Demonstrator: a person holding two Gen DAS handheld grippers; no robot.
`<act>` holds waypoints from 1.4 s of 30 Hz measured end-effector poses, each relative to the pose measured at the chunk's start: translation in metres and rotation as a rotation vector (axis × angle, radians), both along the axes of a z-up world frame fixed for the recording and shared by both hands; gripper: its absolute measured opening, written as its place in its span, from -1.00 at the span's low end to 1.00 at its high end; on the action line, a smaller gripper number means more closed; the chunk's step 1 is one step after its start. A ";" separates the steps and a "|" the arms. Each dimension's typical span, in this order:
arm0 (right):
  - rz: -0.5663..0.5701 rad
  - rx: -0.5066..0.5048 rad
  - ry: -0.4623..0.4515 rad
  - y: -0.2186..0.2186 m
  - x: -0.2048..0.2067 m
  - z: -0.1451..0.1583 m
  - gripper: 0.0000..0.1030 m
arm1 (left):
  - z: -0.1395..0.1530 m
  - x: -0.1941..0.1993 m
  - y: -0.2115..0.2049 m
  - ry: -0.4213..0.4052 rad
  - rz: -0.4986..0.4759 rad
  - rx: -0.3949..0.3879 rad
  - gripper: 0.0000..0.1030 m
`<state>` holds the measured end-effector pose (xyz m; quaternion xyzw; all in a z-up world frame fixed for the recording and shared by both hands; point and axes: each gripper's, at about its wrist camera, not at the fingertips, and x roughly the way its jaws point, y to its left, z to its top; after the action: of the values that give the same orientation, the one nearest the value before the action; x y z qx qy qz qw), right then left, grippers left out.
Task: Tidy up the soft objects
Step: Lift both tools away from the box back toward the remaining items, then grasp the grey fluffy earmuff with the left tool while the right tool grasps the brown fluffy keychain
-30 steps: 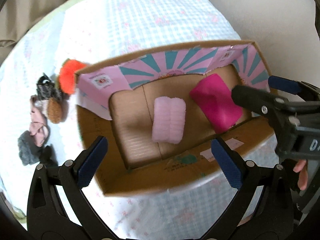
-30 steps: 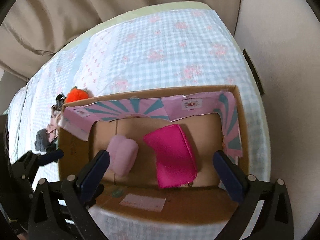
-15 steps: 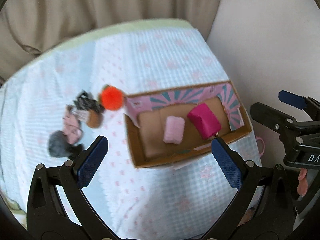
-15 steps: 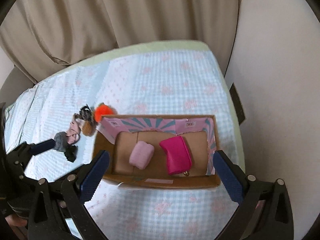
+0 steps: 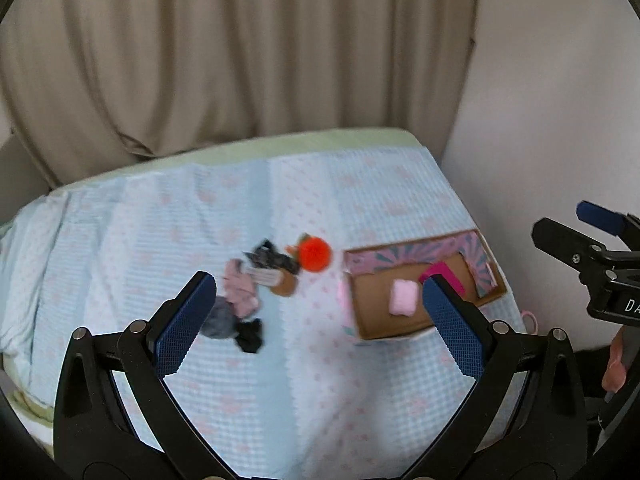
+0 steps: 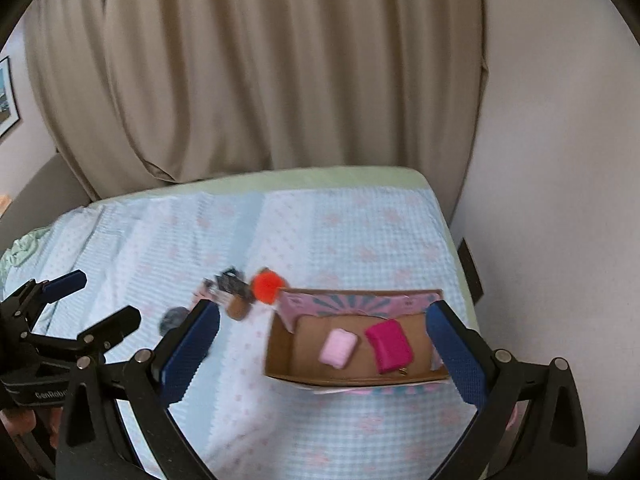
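left gripper (image 5: 320,316): fingers wide, empty | right gripper (image 6: 320,356): fingers wide, empty | box (image 6: 280,354) between right fingers | loose soft pile (image 5: 248,296) just beyond left fingers

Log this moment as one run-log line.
left gripper: open, empty | right gripper: open, empty | box: pale pink roll, magenta pouch | outside: orange pompom

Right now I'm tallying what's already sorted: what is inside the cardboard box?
Inside the cardboard box lie a pale pink soft roll and a magenta pouch, side by side. The right gripper's finger covers the box's right end, so anything there is hidden.
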<state>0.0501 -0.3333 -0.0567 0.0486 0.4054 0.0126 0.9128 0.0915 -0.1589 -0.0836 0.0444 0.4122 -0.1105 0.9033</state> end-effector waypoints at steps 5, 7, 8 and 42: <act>0.003 0.043 -0.036 0.045 -0.008 0.018 1.00 | 0.021 -0.018 0.063 -0.054 0.084 -0.015 0.99; 0.003 0.040 -0.052 0.064 -0.010 0.022 1.00 | 0.024 -0.024 0.089 -0.059 0.114 -0.024 0.99; 0.008 0.040 -0.055 0.071 -0.010 0.022 1.00 | 0.023 -0.027 0.099 -0.060 0.125 -0.026 0.99; -0.038 0.037 0.109 0.222 0.089 -0.177 0.99 | -0.190 0.094 0.246 0.155 -0.051 -0.060 0.99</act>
<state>0.1389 -0.1110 -0.2342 0.0738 0.4531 0.0003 0.8884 0.1854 0.0866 -0.2735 0.0191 0.4762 -0.1487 0.8665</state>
